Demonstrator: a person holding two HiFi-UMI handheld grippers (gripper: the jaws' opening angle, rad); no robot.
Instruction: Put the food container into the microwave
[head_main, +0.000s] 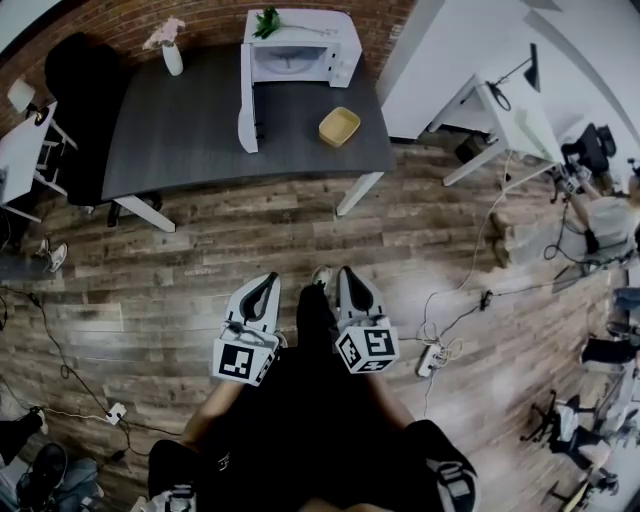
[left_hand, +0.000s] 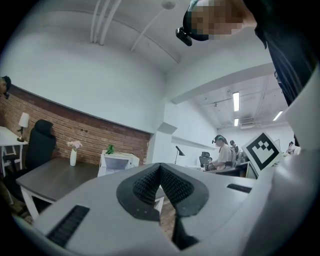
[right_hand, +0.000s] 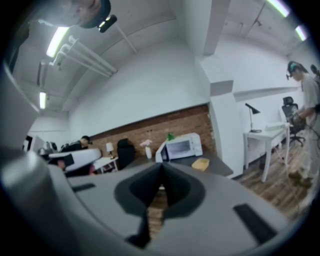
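Observation:
The yellow food container sits on the dark grey table, just right of the white microwave, whose door stands wide open. Both grippers are far from the table, held low over the wooden floor near the person's body. My left gripper is shut and empty, and so is my right gripper. In the right gripper view the container and the microwave show beyond the closed jaws. In the left gripper view the microwave shows, but the container does not.
A white vase with pink flowers stands at the table's far left, and a green plant tops the microwave. A black chair sits left of the table, a white desk to the right. Cables and a power strip lie on the floor.

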